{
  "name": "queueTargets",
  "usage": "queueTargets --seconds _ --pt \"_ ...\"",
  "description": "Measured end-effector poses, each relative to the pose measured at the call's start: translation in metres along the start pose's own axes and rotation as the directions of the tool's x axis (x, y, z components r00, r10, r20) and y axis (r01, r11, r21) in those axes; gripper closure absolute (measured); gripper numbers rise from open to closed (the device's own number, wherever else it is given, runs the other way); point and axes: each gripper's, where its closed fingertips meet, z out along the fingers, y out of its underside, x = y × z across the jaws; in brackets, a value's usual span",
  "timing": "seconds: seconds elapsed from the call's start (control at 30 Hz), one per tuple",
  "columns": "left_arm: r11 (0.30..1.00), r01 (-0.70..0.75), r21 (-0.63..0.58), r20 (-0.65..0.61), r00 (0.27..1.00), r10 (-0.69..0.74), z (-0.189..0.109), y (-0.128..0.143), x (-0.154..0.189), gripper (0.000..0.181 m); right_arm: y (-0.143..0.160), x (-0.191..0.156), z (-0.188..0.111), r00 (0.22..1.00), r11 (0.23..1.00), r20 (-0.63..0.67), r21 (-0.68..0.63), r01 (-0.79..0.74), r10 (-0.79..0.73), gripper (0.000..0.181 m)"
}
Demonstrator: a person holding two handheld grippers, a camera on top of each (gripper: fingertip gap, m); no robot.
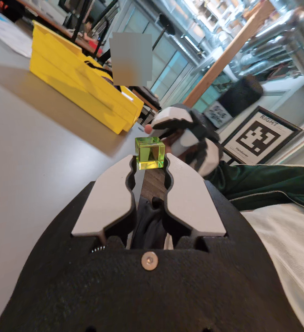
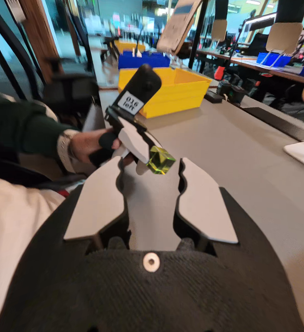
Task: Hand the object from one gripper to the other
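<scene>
The left tool (image 1: 149,159) is gripping the green cube (image 1: 150,153) between its fingertips, holding it in the air above the edge of the tabletop (image 1: 40,143). Only the cube's lower part is sitting between the tips; most of it is standing out past them. The right tool (image 2: 150,162) is gaping wide with nothing in it, and in the right wrist view the cube (image 2: 161,160) is hanging just beyond and between its fingertips, not yet touching either finger. The cube is looking tilted from that side, one corner pointing toward the right tool.

So the handover is at the approach step: the giver is presenting, the receiver is lining up. In the left wrist view the right tool (image 1: 167,142) is showing just behind the cube, partly hidden by it, so I cannot tell from there how close its tips are.

The next move is calling for the right tool to be advancing until its fingers are straddling the free part of the cube, on faces the left tips are not covering, then closing firmly. Only after that should the left tool be letting go. The cube is clear and smooth, likely slippery, so a squeeze on a corner rather than flat faces is risking it popping out.

A yellow bin (image 2: 165,93) is sitting farther back on the tabletop, well apart from both tools.
</scene>
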Motion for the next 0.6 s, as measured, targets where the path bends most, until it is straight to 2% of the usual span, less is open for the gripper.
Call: queueTargets --seconds 0.13,0.23,0.4,0.6 --pt "0.998 -0.068 0.017 -0.088 0.994 0.07 0.001 -0.004 0.016 0.154 -0.006 0.009 -0.009 0.943 0.946 0.165 0.106 -0.308 0.288 0.137" --pt "0.994 -0.111 0.008 -0.129 0.985 0.111 0.004 -0.001 0.027 0.154 -0.01 0.0 -0.009 0.875 0.897 0.294 0.104 -0.43 0.386 0.145" --pt "0.989 -0.146 -0.038 -0.177 0.975 0.137 0.01 0.009 0.036 0.154 -0.004 -0.012 -0.002 0.865 0.902 0.31 0.052 -0.429 0.394 0.152" --pt "0.99 -0.142 -0.019 -0.205 0.969 0.135 0.01 0.008 0.04 0.154 -0.006 -0.013 -0.003 0.839 0.884 0.334 0.035 -0.466 0.429 0.153"
